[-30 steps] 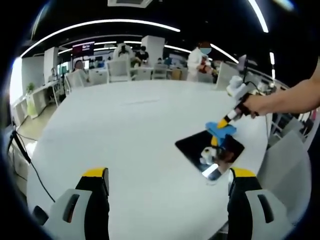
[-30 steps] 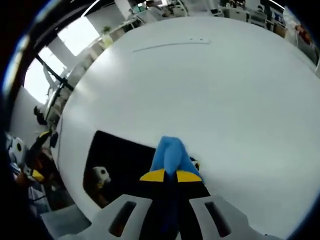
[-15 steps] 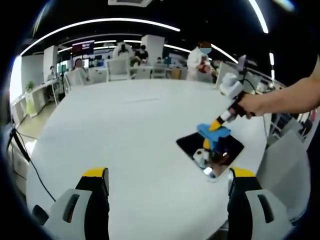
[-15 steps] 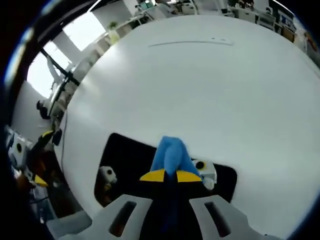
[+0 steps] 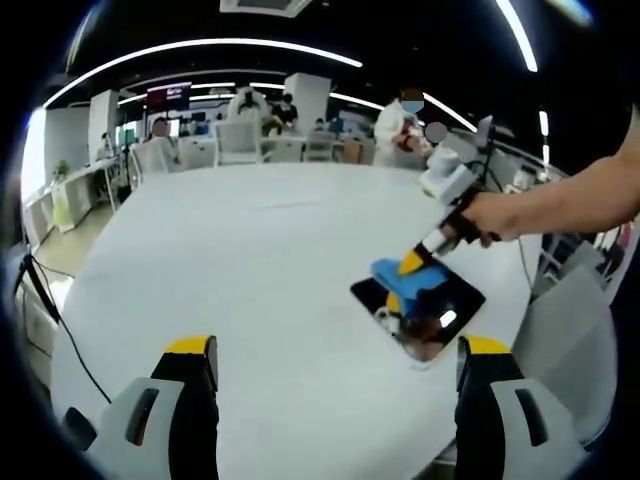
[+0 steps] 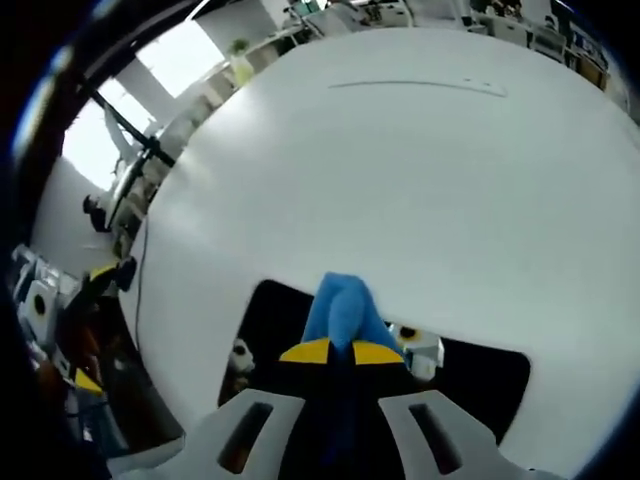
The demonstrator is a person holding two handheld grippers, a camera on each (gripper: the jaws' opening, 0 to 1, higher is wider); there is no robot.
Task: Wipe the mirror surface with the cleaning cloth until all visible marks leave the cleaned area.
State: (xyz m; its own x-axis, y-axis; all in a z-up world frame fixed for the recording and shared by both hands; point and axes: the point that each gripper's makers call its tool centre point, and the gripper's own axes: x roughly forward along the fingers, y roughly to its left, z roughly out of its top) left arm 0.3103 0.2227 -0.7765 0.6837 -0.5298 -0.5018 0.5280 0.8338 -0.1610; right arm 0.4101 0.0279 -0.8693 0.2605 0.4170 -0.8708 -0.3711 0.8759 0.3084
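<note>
Open-plan office: rows of desks (image 5: 240,140), chairs, strip ceiling lights (image 5: 200,48).

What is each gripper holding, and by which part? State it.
The right gripper is shut on the blue cloth, pinching its near end. The left gripper is open and holds nothing.

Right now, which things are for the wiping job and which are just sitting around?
For the job:
mirror
blue cleaning cloth, pinched in the right gripper

Just around:
white table
left gripper, open, holding nothing
chairs and people far behind
cable off the table's edge
</note>
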